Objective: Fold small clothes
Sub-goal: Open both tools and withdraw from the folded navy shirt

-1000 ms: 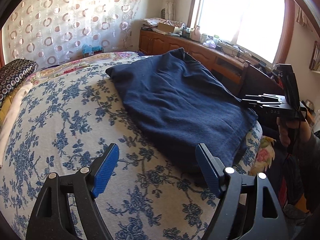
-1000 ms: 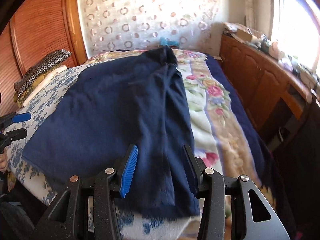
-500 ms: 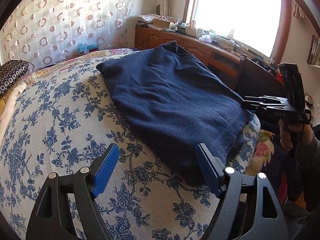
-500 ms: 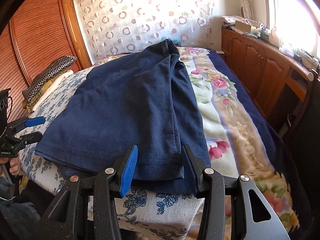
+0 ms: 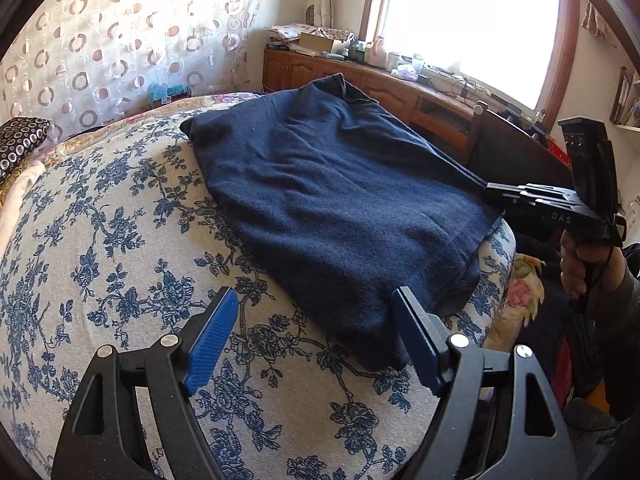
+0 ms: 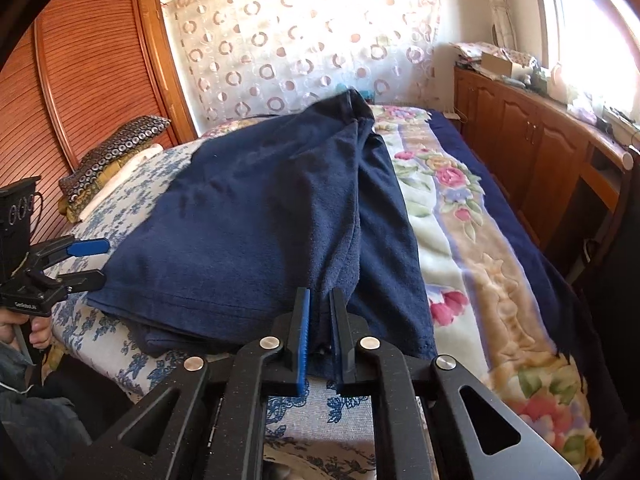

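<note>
— So where was the navy garment [image 6: 256,216]?
— Spread on the floral bedspread [image 5: 100,240], near the bed's foot edge.
— And the tongs?
— Right tongs [image 6: 319,312] were pinched shut on its near hem; left tongs [image 5: 312,340] stood wide apart just beside its corner, holding nothing.

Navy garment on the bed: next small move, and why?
Probably close the left gripper on the near hem corner. The right gripper is already shut on the navy garment hem, while the left one hangs open above the floral bedspread with the corner between its fingers, ungripped.
</note>
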Available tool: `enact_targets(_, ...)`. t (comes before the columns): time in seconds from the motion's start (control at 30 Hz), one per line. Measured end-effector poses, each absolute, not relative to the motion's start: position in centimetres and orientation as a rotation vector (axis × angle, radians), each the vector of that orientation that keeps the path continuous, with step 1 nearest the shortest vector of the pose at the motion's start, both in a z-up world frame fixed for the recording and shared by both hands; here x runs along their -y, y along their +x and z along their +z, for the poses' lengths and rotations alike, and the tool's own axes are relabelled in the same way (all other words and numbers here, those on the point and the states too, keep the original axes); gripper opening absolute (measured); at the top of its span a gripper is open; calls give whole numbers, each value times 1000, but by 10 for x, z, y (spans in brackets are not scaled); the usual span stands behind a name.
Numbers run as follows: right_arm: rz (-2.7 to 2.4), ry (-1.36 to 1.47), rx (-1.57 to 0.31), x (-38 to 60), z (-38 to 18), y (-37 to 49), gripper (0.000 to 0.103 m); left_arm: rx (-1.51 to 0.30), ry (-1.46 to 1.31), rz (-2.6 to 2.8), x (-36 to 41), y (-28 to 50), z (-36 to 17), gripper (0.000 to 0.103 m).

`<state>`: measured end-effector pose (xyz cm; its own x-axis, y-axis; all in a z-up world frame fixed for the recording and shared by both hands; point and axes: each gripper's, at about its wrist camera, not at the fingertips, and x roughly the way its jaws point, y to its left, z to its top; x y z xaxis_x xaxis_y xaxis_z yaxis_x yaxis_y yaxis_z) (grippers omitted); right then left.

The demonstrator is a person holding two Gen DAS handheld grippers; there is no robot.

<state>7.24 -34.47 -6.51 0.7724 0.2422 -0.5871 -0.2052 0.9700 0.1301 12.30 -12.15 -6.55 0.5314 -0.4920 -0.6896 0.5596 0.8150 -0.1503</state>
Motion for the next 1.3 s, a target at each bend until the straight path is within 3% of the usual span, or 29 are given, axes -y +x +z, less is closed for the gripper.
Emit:
enact_targets(0.5,168,70,-652,357,-76,60,7,-801,103,-672,130,117,-68,80)
enact_targets(0.6,124,48,-665,357,-77,65,7,-803,113,-691,133,114,-69,71)
enact_targets(0.67,103,53,-671,358,-78,69,15,-809,111,-706,134,113,-71,66)
enact_targets(0.73,69,53,-680,359,-78,72,40,-814,111,-713,136,113,-71,59)
enact_targets(0.9,84,129,-694,366,-83,76,53,-829,120,-718,139,111,-75,49)
enact_targets(1.23,132,169,-724,367,-85,83,55,-824,123,-717,139,108,-77,49)
enact_targets(1.3,132,162,-720,368,-85,81,49,-821,128,-713,140,108,-77,49)
